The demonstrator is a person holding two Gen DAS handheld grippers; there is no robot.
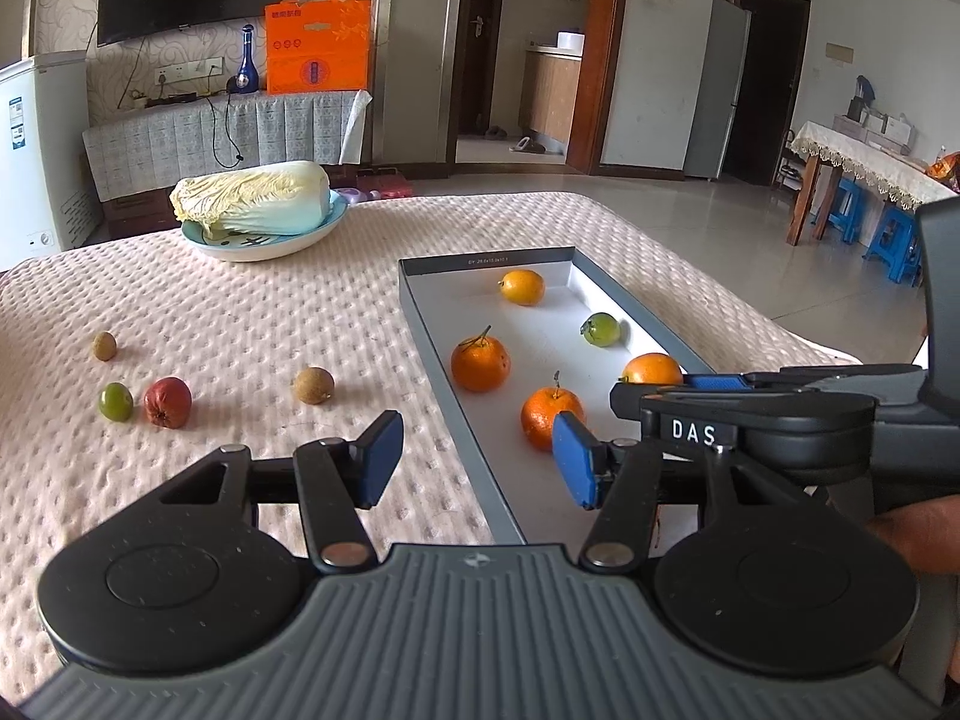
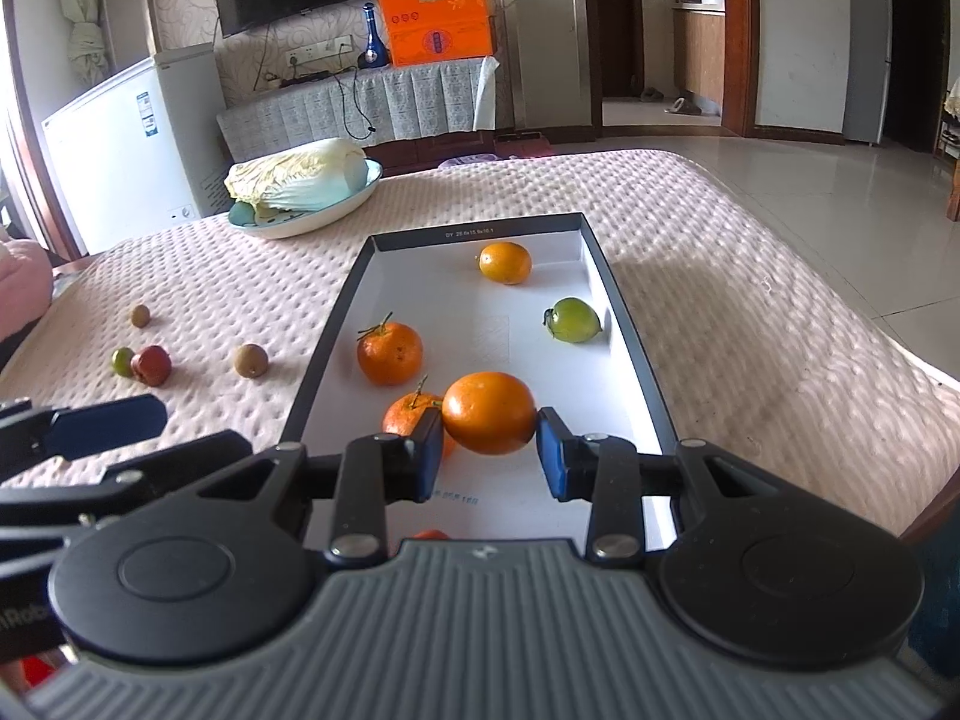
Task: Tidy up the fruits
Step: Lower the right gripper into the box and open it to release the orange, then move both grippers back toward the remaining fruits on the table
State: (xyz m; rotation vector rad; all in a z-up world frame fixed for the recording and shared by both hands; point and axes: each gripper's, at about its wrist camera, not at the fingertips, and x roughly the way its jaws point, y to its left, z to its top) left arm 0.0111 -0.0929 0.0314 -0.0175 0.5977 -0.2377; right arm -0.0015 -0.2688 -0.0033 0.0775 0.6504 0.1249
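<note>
1. My right tongs (image 2: 489, 453) pinch an orange (image 2: 489, 412) over the near end of the box (image 2: 624, 324). The pads sit low on a round skin, so it could squirt out.
2. A stemmed mandarin (image 2: 403, 411) lies just beyond-left of the held fruit. Dropping here risks a knock.
3. My left tongs (image 1: 477, 459) are spread and empty, straddling the box's left wall. Lowering could clip it.
4. A longan (image 1: 312, 385) lies ahead-left on the cloth and could roll.

A dimpled pink cloth (image 2: 720, 252) covers the table; the tray (image 2: 624, 324) looks matt cardboard, the oranges (image 2: 489, 412) glossy.
</note>
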